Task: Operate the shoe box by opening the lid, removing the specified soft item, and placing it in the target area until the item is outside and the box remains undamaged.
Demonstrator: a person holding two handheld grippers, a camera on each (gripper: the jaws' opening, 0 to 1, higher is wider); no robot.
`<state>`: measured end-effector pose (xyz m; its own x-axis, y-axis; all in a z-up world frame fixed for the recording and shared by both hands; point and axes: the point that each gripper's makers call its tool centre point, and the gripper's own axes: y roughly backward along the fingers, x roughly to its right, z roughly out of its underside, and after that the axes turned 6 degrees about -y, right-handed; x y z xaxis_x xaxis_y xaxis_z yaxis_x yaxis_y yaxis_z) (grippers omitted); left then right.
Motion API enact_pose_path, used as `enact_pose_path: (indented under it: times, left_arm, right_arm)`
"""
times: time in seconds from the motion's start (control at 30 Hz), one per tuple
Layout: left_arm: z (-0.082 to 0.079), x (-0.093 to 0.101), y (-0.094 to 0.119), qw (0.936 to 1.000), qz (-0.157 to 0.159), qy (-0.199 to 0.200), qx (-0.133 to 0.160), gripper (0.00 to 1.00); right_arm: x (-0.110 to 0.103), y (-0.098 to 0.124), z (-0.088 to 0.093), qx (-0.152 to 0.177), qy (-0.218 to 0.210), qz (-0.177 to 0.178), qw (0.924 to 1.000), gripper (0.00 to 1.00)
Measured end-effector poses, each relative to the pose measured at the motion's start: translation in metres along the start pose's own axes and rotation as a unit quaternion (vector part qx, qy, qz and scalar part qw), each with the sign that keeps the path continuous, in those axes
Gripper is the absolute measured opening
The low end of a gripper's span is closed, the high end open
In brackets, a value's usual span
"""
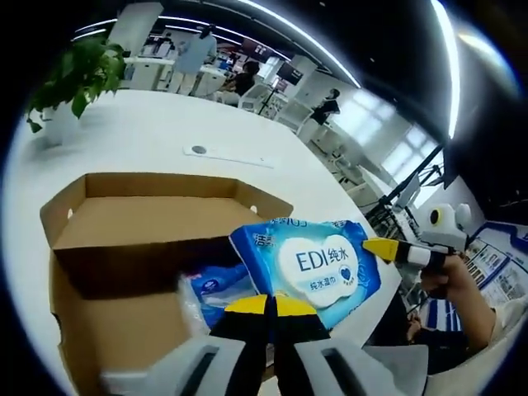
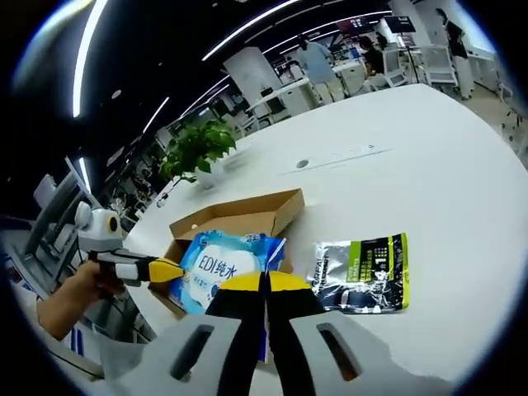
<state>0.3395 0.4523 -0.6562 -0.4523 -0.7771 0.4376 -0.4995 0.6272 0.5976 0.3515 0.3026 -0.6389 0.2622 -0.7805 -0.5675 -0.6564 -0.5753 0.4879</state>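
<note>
Two tools, left tool (image 1: 270,305) clamped on wipes pack (image 1: 318,264), right tool (image 2: 264,282) closed empty; foil packet (image 2: 363,272) beside box (image 2: 247,216)

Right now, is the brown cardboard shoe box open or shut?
Open. In the left gripper view the brown cardboard shoe box has its lid flap swung back, the interior is exposed, and a blue wipes pack is lifted above it.

One open cardboard box (image 1: 124,247) is seen on one white tabletop (image 1: 165,124). Two blue packs are counted: one wipes pack (image 1: 309,264) and one smaller pack (image 1: 214,289) inside the box. One silver pouch (image 2: 363,272) is seen beside the box. One potted plant (image 1: 74,78) is counted. Two tongs (image 1: 268,305) (image 2: 264,285) are seen.
</note>
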Motion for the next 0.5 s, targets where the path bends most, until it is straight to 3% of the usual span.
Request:
enact_pose_path:
  times: [0.5]
  left_arm:
    - [-0.015, 0.039, -0.034, 0.9991, 0.027, -0.031, -0.007, 0.00]
  right_arm:
    - [0.045, 0.026, -0.025, 0.018, -0.012, 0.040, 0.9990, 0.00]
